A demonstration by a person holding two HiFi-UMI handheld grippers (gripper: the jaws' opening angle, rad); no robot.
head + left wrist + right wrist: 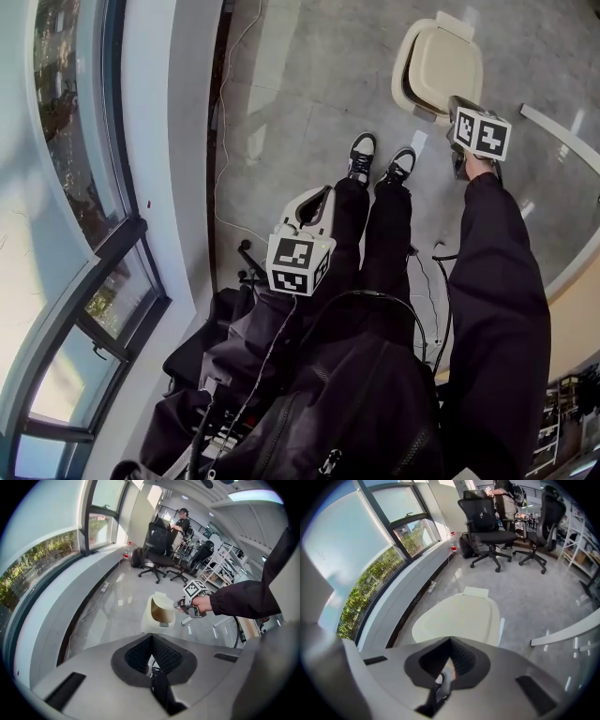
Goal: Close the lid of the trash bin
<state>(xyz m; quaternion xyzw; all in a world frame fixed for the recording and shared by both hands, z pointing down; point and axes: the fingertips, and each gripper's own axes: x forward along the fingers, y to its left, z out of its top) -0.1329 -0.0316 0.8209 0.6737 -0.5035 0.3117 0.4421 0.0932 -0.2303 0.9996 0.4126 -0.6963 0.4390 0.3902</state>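
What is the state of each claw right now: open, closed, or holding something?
Left claw: closed, holding nothing.
Right claw: closed, holding nothing.

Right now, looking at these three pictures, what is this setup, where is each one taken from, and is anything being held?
There is no robot: a person holds a two-jaw tool in each hand. The head view looks down from a camera on their head. The other two views look along each tool's jaws. The left tool is shut and empty. The right tool is also shut and empty, close to the cream plastic trash bin on the grey tiled floor. The bin's lid looks down.
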